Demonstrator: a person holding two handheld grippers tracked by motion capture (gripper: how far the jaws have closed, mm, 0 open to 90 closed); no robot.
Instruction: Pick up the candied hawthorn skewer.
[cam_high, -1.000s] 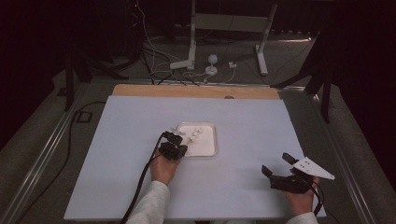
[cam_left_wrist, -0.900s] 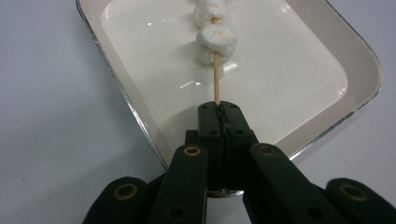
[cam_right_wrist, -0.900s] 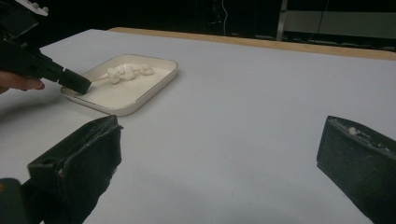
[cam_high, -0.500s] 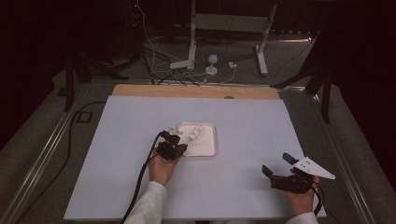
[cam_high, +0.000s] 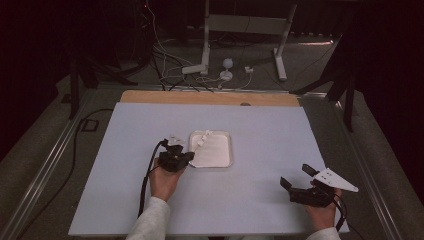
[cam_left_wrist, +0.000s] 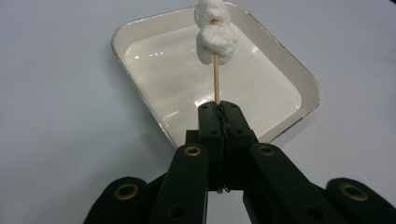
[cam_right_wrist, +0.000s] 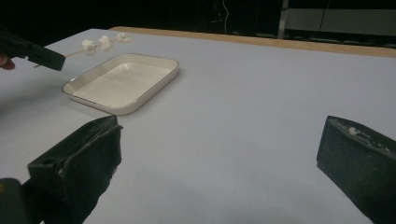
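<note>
Left gripper (cam_high: 186, 156) holds a marshmallow skewer (cam_high: 202, 140) over the white tray (cam_high: 220, 161).

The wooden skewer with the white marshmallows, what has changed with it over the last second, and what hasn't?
The left gripper, shut on the thin wooden skewer of white marshmallows, has drawn back slightly toward the person, lifting it above the shallow white rectangular tray. The tray and the open right gripper stayed put.
</note>
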